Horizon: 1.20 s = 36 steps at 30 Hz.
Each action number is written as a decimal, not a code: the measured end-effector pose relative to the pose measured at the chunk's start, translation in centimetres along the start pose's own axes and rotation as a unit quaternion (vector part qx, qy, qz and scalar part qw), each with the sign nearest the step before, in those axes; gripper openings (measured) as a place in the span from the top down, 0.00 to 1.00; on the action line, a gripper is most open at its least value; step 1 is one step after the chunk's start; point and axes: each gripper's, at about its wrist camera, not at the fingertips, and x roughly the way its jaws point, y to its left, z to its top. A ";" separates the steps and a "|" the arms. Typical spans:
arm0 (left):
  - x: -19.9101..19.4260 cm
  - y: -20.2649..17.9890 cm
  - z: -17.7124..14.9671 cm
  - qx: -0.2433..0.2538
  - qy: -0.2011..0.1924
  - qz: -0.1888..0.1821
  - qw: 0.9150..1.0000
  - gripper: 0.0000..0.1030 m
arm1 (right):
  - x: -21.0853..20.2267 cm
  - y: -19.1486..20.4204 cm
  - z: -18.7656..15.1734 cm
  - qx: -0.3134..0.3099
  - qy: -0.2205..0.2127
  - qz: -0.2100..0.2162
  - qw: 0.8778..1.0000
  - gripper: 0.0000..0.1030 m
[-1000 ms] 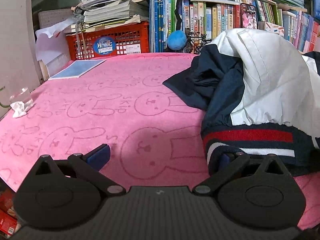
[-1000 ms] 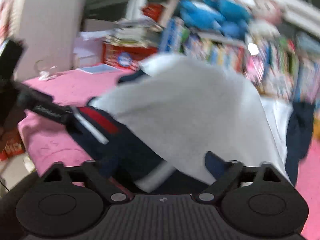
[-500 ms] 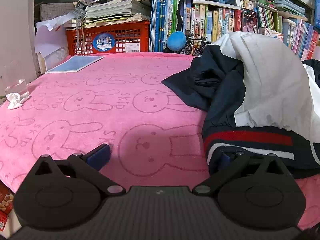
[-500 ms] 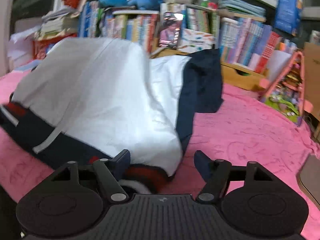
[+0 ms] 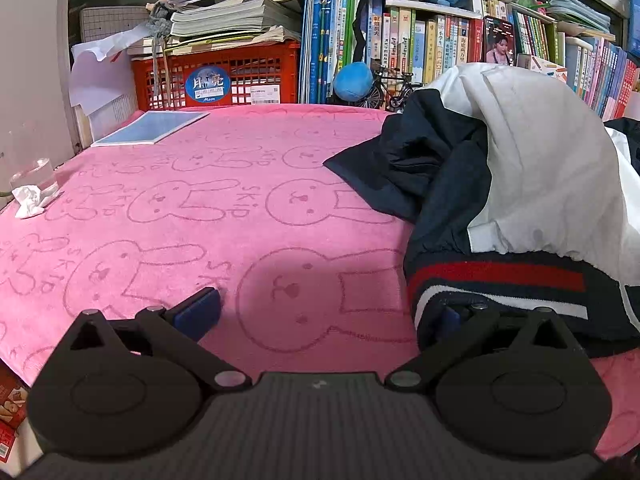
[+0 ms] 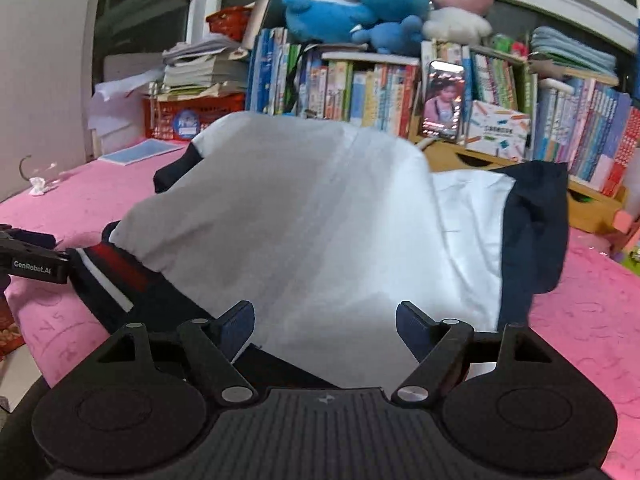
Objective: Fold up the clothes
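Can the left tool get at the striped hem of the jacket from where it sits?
Probably yes: the left tool is open with its right finger already at the striped hem of the jacket, nothing between.

We see jacket (image 5: 532,168): white and navy, red-white striped hem. Beneath it, pink bunny-print blanket (image 5: 240,200). Behind blanket, red crate (image 5: 224,76).
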 end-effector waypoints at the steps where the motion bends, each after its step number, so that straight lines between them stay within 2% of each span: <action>1: 0.0 0.0 0.0 0.000 0.000 0.000 1.000 0.00 | 0.3 0.1 -0.1 -0.001 0.004 0.000 1.000 0.24; 5: 0.0 0.0 0.0 0.000 -0.001 0.000 1.000 0.00 | 1.1 -0.5 -1.3 0.002 0.034 -0.023 0.999 0.24; 6: 0.0 0.0 -0.1 0.000 -0.002 0.000 1.000 0.00 | 1.1 -1.1 -1.7 0.010 0.039 -0.028 0.999 0.21; 9: 0.0 0.0 -0.1 0.001 -0.002 0.000 1.000 0.00 | 0.3 -3.0 -2.4 0.036 0.041 -0.036 0.998 0.18; 17: 0.0 0.1 -0.1 0.002 -0.003 0.000 1.000 0.00 | -1.7 -5.7 -3.8 0.044 0.048 -0.093 0.994 0.08; 22: -0.2 0.0 0.0 0.002 0.001 -0.001 1.000 0.00 | -3.0 -8.7 -4.7 0.110 0.057 -0.096 0.988 0.07; 25: -0.7 0.1 0.1 -0.004 0.011 -0.005 1.000 0.00 | -4.0 -9.3 -4.1 0.141 0.031 -0.073 0.987 0.07; 28: -2.1 0.8 0.2 -0.015 0.014 -0.023 1.000 0.00 | -3.7 -9.2 -3.0 0.145 0.016 -0.042 0.988 0.06; 32: -5.4 2.6 0.5 -0.029 -0.012 -0.059 0.998 0.00 | -2.1 -8.4 -1.9 0.127 0.015 -0.038 0.991 0.05; 34: -7.4 3.7 0.9 -0.037 -0.043 -0.100 0.993 0.00 | -1.1 -8.3 -1.5 0.128 0.020 -0.036 0.991 0.02; 36: -8.7 4.6 1.5 -0.048 -0.064 -0.151 0.985 0.00 | -0.1 -8.3 -1.2 0.133 0.028 -0.031 0.990 0.00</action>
